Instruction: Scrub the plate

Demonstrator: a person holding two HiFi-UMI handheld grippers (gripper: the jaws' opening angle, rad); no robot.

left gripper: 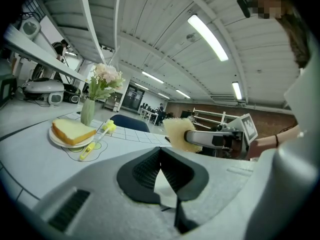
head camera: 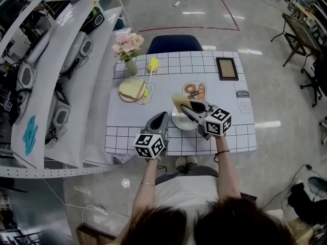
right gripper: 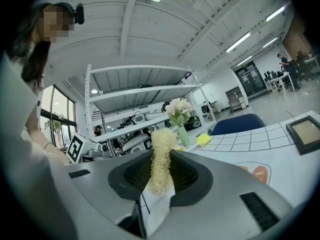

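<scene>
Currently the plate (head camera: 182, 123) lies flat on the counter (head camera: 127, 120), near its front edge. It is partly covered by the right tongs (head camera: 185, 106), which are clenched on a yellow sponge (right gripper: 161, 160) held over the plate's far rim. The left tongs (left gripper: 160, 153) are closed tip to tip on nothing, just beside the plate's left rim, so the plate is not steadied. Once the sponge is pressed down and rubbed, the plate is likely to be pushed sideways or spun, perhaps towards the front edge. Only 1 narrow strip of sponge is pinched, so it could be twisted out under a hard stroke.
</scene>
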